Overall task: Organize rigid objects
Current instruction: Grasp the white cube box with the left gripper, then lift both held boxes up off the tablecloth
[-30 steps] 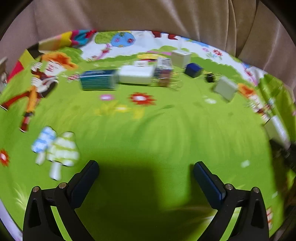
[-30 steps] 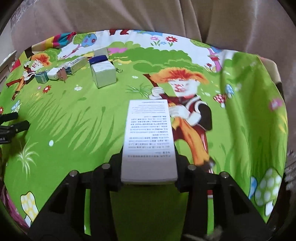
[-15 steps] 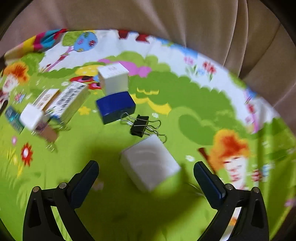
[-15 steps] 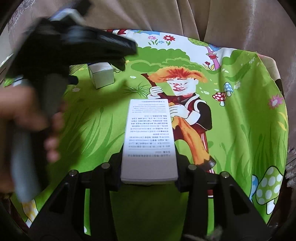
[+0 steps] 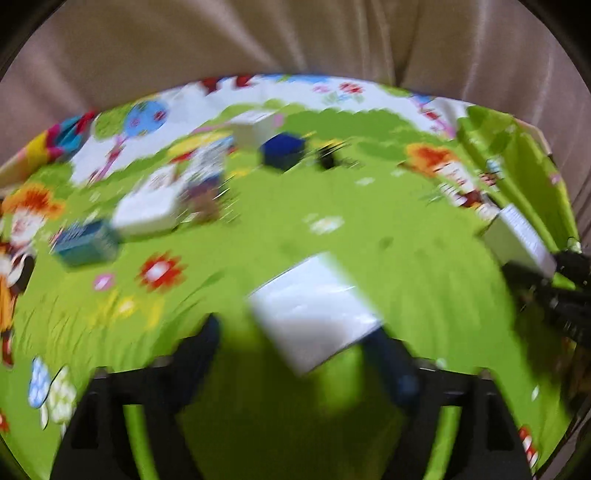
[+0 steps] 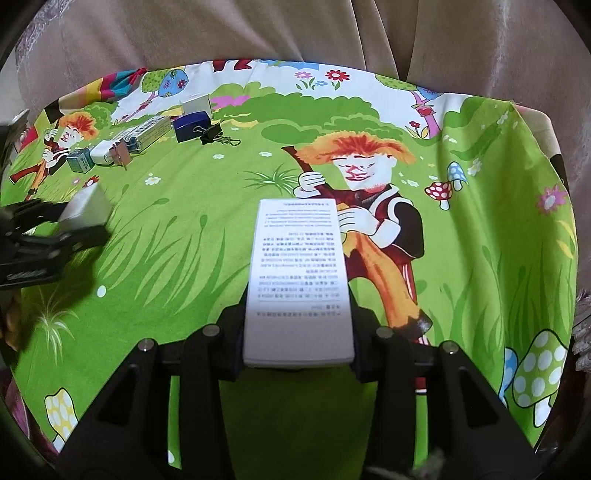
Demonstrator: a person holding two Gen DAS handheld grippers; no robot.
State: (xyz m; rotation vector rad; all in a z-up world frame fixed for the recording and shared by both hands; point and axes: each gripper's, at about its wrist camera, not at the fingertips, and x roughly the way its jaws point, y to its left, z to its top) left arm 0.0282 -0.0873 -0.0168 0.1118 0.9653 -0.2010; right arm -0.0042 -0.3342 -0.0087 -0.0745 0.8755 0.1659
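A bright green cartoon tablecloth [image 6: 184, 236] covers the whole work surface, printed with grass, mushrooms, flowers and an orange-haired figure. Behind it hangs a tan, softly folded curtain [image 6: 369, 33].

At the far left, a row of small items lies on the cloth: a teal box [image 6: 79, 160], a white block [image 6: 101, 151], a long printed box [image 6: 149, 129], then a dark blue box [image 6: 192, 125] with a small white box [image 6: 196, 104] just behind it, and a black binder clip [image 6: 212, 134] just to the right of the blue one.

At the near left edge, the left gripper [image 5: 299, 354] has a plain white cube-shaped box [image 5: 314, 314] between its jaws, which are closing. The left wrist view is badly blurred; the box looks tilted and lies against the right-hand finger, well apart from the left-hand one. Whether it is lifted off the cloth cannot be told.

In the near centre, the right gripper [image 6: 297, 350] is clamped on a tall white box [image 6: 299, 280], its top face printed with lines of small dark text. The box points away from the camera, over the cartoon figure.
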